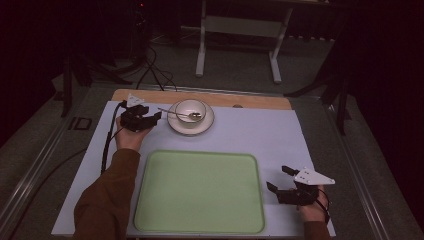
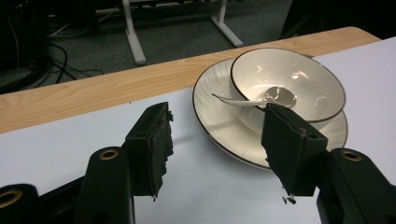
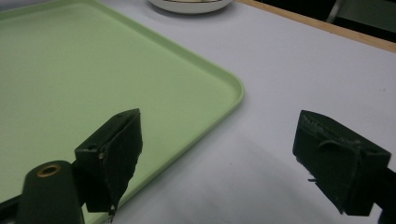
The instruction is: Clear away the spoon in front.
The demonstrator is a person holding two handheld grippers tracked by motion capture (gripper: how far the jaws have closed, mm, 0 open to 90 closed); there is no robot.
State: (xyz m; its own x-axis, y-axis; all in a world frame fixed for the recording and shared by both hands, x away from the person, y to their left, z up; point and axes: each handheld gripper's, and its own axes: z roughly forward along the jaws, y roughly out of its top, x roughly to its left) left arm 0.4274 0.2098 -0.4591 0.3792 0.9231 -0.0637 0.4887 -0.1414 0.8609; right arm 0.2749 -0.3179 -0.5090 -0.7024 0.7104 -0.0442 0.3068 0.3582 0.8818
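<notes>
At the far left of the tabletop (image 1: 300, 130), the left gripper (image 1: 159, 116) is hovering just beside the plate (image 1: 172, 124) with its jaws spread and nothing between them.
The bowl (image 1: 190, 111) is sitting on that plate, the spoon (image 1: 176, 113) lying in the bowl with its handle pointing toward the left gripper. The right gripper (image 1: 278, 178) is resting released just right of the green tray (image 1: 200, 192), gripping nothing.
</notes>
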